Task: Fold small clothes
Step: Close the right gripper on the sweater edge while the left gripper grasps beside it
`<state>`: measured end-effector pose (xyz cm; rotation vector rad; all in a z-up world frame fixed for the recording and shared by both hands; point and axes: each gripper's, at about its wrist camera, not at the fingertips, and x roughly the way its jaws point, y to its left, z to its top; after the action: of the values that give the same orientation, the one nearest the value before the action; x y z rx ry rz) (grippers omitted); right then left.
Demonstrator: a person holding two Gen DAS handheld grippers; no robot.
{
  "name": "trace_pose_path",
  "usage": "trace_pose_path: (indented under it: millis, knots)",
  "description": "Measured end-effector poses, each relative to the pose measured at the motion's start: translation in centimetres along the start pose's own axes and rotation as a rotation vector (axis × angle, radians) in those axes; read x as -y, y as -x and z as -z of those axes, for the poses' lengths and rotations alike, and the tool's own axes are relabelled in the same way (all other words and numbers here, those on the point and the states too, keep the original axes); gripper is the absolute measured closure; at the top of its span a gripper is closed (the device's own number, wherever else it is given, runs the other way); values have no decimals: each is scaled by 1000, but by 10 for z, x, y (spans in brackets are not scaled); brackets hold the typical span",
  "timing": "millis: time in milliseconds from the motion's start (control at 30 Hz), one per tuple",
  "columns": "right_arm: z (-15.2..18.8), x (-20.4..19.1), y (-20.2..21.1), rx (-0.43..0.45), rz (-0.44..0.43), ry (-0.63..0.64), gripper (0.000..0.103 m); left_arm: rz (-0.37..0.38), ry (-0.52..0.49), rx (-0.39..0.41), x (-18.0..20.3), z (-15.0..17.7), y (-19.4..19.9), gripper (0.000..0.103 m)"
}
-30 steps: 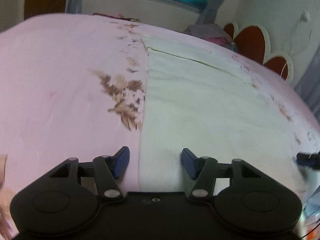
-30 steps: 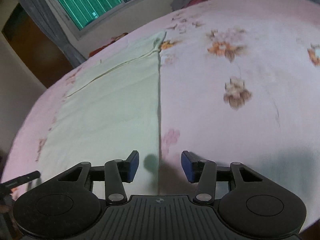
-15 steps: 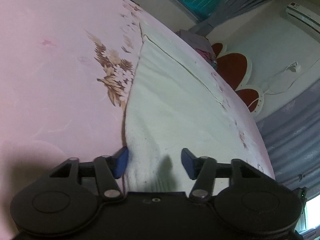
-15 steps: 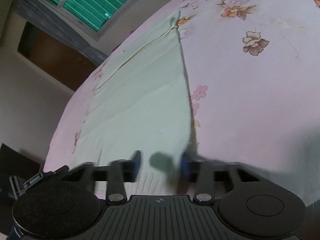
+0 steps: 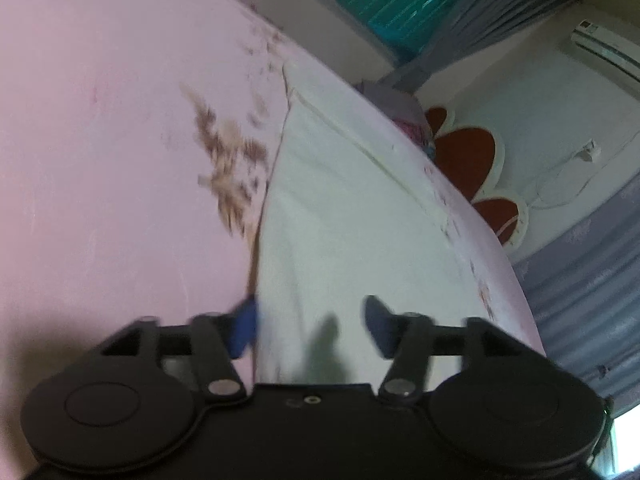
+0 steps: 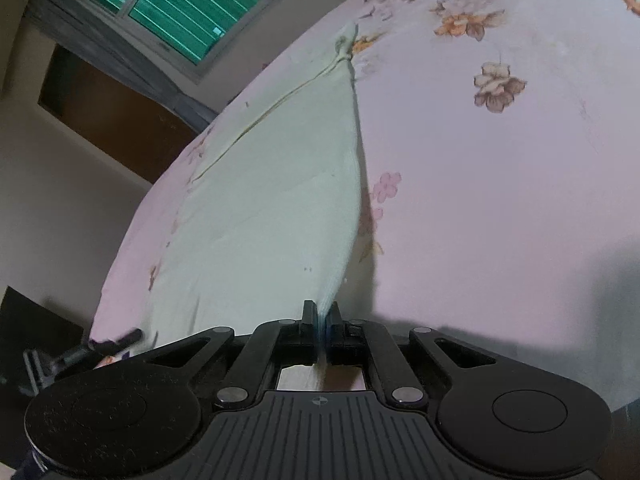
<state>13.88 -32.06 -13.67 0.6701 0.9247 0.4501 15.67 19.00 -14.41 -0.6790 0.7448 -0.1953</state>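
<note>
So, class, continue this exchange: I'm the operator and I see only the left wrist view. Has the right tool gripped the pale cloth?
Observer: Yes. The right tool is shut on a near corner of the pale cloth.
Operator: Is that corner lying flat on the bed?
Observer: No. It rises off the pink bedsheet to the pads, with a shadow beside it.
Operator: What lies beyond that edge of the cloth?
Observer: Printed flowers on the sheet, orange and brown ones.
</note>
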Motion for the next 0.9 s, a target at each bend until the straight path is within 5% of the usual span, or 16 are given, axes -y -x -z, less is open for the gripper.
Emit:
trace_pose_path:
  millis: [133,267,333,433,600,900]
  knots:
    - [-6,6,-8,11,-2,-18,100,10,5,-19,-1,-9,-13,46]
    - [-10,11,-10,9,-25,-55,100,61,41,-67,-10,-1,-10,76]
    - [-8,14,-6,-5,-42,-56,100,79,35,-83,-14,9,-3,80]
    - [-3,15,-2,-44,-73,-24,100,92,33,-78,-18,19,4,80]
    - [-21,29,0,24,-38,-73,100,89,62,-66,-17,13,-3,80]
    - [-11,34,-3,-46,-107,-88,100,84,73,-54,-16,17,-3,80]
